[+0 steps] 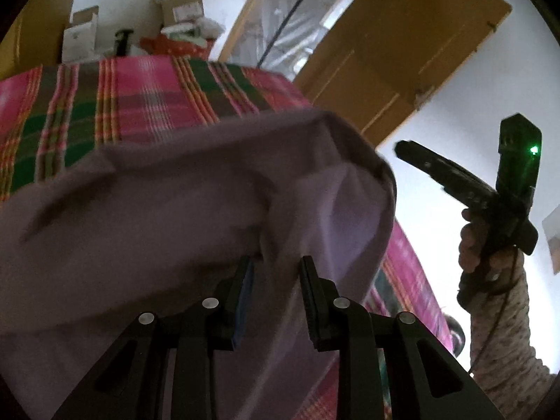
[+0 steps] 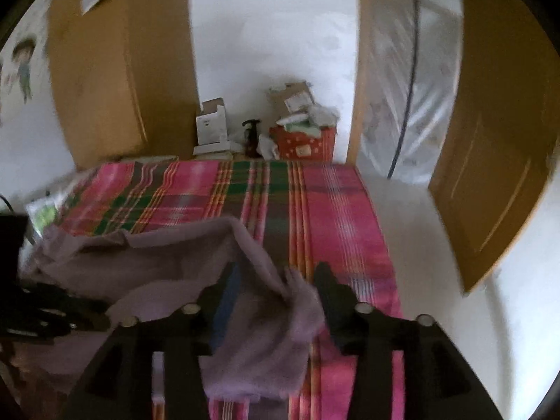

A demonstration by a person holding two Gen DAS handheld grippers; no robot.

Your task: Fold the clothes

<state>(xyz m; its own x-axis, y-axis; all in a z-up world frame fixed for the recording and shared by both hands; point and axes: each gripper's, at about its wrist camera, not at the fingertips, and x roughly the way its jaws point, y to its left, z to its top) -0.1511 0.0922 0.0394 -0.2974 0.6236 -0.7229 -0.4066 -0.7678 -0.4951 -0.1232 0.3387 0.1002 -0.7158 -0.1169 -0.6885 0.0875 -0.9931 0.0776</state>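
Hanging between both grippers, the lilac garment (image 1: pixel 182 210) is lifted off the plaid bed (image 1: pixel 147 98). In the left wrist view, cloth runs between the left gripper (image 1: pixel 274 276) fingers, which stand apart; whether they pinch it cannot be told. The garment spreads from there toward 10 o'clock. The right gripper (image 2: pixel 276 280) has a corner draped between its parted fingers, grip likewise unclear, cloth trailing to 9 o'clock. The garment's long axis seems to span left to right; its facing is unreadable.
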